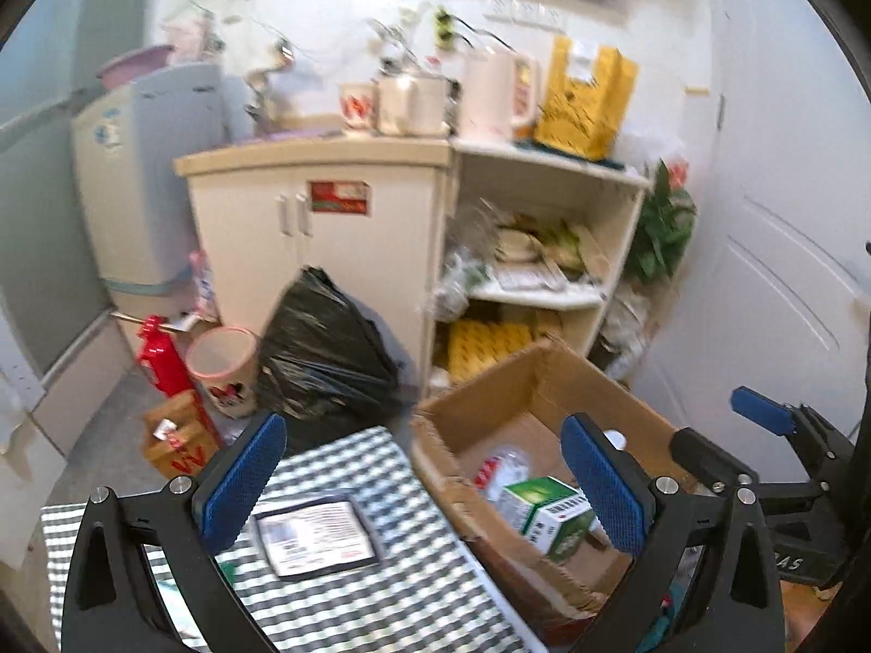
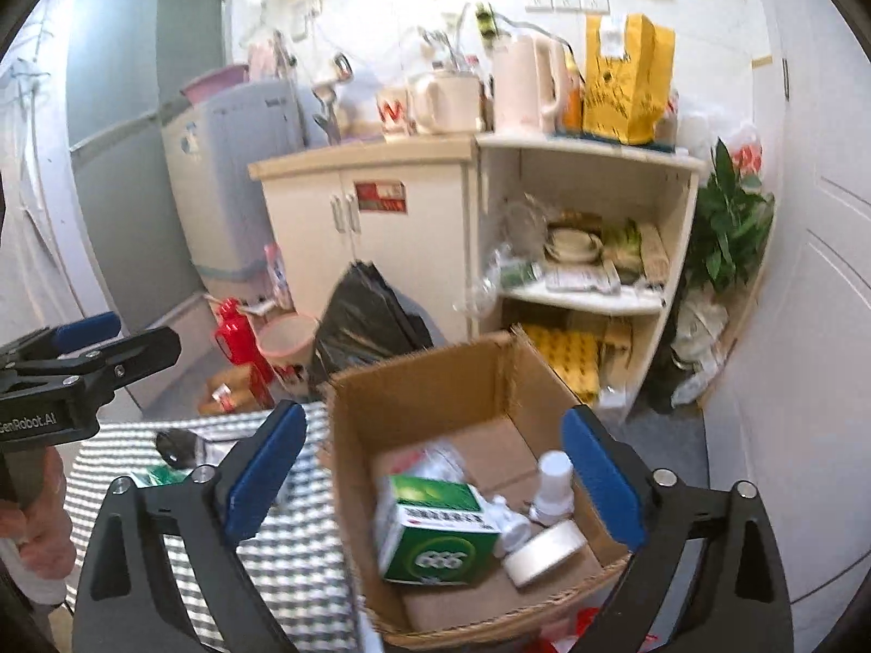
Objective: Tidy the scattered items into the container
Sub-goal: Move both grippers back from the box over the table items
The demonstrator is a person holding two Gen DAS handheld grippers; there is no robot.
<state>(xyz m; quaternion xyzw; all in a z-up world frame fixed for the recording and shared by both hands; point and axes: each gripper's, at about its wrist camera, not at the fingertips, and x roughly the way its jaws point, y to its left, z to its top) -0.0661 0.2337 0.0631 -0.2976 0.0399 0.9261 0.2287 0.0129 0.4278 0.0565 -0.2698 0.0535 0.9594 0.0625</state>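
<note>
Fingers of both grippers gape wide, empty; green box (image 2: 435, 530) lies in carton (image 2: 424, 386) between right fingers (image 2: 601, 473).

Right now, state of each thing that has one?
left gripper: open, empty
right gripper: open, empty
cardboard box: open-topped, partly filled
green carton: in box, closed
white bottle: in box, capped
flat packet: lying on checked cloth
cabinet doors: shut

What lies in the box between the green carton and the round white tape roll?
In the right wrist view, a small white bottle lies between the green carton and the tape roll, inside the cardboard box.
</note>
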